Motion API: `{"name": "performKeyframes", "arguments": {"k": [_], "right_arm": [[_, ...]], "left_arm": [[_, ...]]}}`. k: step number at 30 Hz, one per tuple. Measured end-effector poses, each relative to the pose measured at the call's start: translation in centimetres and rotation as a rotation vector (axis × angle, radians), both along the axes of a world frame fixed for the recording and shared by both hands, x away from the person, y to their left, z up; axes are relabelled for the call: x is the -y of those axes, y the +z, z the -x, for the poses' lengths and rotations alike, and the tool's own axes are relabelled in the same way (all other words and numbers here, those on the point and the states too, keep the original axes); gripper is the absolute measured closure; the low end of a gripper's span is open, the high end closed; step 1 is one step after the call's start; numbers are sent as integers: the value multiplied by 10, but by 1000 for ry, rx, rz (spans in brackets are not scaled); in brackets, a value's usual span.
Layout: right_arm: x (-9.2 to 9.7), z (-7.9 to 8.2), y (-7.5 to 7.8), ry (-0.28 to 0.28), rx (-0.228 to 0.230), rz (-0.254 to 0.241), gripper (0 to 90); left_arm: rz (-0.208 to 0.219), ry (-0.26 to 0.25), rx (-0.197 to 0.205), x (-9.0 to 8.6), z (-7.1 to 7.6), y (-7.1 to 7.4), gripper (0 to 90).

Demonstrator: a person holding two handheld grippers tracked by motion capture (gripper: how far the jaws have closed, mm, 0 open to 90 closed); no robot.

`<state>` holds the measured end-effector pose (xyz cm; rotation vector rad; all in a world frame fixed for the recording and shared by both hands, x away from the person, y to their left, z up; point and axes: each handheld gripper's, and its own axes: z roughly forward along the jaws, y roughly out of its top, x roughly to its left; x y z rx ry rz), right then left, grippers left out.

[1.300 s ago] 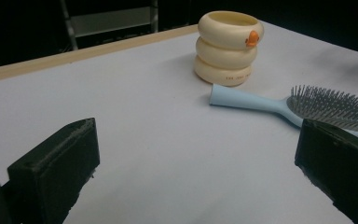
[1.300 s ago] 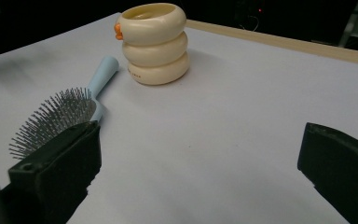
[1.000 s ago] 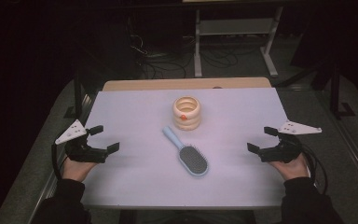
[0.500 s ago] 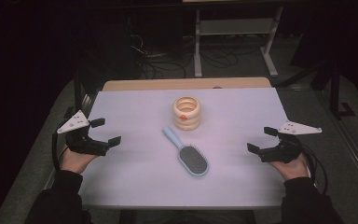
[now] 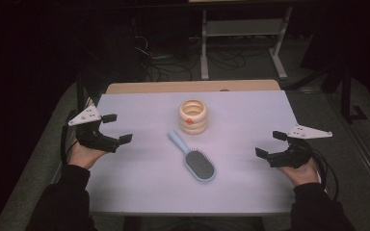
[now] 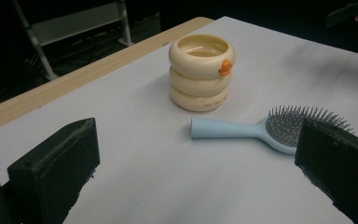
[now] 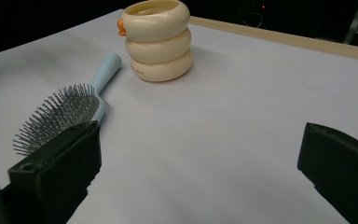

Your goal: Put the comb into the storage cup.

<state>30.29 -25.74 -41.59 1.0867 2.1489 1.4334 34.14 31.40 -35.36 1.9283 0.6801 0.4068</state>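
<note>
Light-blue plastic hairbrush [image 5: 193,159], bristles up, mid-table just before cream ringed cup [image 5: 193,117]; left gripper [image 5: 116,128] and right gripper [image 5: 272,145], jaws wide apart, at opposite edges of white table [image 5: 250,115].

- The high view is looking forward and down from above the person's side, taking in the whole tabletop [image 5: 139,183] from a distance, with the dark floor lying beyond at 12 o'clock.
- The left gripper view is sitting low and close over the tabletop's 9 o'clock edge, facing across toward 3 o'clock between its own two jaws.
- The right gripper view is sitting equally low at the 3 o'clock edge, facing toward 10 o'clock.
- All three views are sharing the middle of the tabletop: the cream ringed cup [image 5: 193,117] [image 6: 201,72] [image 7: 157,39] and the blue hairbrush [image 5: 194,157] [image 6: 261,129] [image 7: 70,112].
</note>
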Motion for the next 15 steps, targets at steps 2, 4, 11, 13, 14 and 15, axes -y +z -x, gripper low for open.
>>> {"name": "performKeyframes", "arguments": {"k": [2,4,11,13,14,15], "right_arm": [[0,0,0,0,1,0,0],[0,0,0,0,-1,-1,0],[0,0,0,1,-1,-1,0],[0,1,0,-5,3,-6,0],[1,1,0,-5,3,-7,0],[1,1,0,-3,2,-9,0]], "left_arm": [[-8,-10,6,4,-2,4,0],[-10,-14,7,7,-5,7,0],[-28,-36,2,16,-15,17,0],[-34,-47,2,19,-17,19,0],[-37,-49,2,21,-18,21,0],[-41,-52,4,22,-19,22,0]]}}
